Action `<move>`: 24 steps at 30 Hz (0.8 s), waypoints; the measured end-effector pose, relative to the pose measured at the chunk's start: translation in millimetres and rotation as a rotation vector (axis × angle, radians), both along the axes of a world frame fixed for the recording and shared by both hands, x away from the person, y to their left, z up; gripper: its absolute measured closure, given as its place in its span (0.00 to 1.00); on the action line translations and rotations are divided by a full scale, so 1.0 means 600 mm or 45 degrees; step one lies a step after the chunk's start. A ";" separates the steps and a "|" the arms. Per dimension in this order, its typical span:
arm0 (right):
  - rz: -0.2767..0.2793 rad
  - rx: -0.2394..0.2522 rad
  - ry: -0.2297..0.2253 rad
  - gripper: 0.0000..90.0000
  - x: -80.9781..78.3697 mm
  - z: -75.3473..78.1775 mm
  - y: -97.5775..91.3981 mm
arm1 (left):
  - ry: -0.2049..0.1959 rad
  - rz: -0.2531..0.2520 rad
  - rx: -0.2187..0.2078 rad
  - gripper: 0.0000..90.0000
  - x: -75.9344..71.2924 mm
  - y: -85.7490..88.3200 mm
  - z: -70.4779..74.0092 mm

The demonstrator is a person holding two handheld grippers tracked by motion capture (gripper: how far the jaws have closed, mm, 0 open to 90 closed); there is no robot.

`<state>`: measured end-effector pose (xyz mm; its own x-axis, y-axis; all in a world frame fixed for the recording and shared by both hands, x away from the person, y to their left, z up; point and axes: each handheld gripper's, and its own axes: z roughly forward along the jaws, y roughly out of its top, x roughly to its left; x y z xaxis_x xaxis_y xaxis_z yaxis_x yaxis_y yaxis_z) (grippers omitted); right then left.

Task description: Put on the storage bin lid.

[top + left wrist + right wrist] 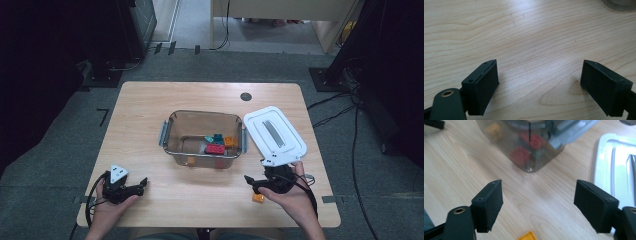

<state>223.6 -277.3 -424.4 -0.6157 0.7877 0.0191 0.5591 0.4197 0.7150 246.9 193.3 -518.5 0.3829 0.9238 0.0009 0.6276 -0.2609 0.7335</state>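
1. Table (150, 110): light wood top, carrying every item below.
2. Clear container (172, 142): transparent tub with grey side latches, standing open at the middle of the table. Inside lie a red brick (215, 148), teal bricks (217, 138) and an orange brick (229, 142); a further orange piece (191, 160) sits low at the front wall. In the right gripper view the tub's near corner (530, 166) is blurred, with red bricks (521, 155) and a yellow-orange one (494, 130) seen through the wall.
3. White lid (274, 134): lying flat on the table just right of the container, off the tub.
4. Loose orange brick (258, 197): on the table near the front edge, just beside the right gripper, untouched. In the right gripper view its corner (527, 237) shows at the bottom edge, below the gap between the jaws.
5. Right gripper (248, 179) (537, 205): held low over the table between lid and loose brick; jaws wide apart, nothing between them.
6. Left gripper (144, 182) (539, 87): held at the front left of the table, well apart from the container; jaws spread wide over bare wood, holding nothing.
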 end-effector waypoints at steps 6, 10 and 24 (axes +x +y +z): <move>-0.018 0.040 -0.025 0.24 -0.022 -0.040 -0.010 | 0.000 0.000 0.000 0.16 0.000 0.000 0.000; 0.019 -0.018 0.013 0.25 -0.033 -0.070 -0.020 | 0.001 0.000 0.000 0.16 0.000 0.000 0.000; 0.220 -0.108 0.051 0.48 -0.051 -0.129 -0.030 | 0.001 0.000 0.000 0.16 0.000 0.000 0.000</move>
<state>193.1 -295.2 -501.6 -0.7423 0.6699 -0.0160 0.5005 0.5701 0.6516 246.9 193.4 -518.4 0.3832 0.9237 0.0005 0.6282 -0.2610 0.7329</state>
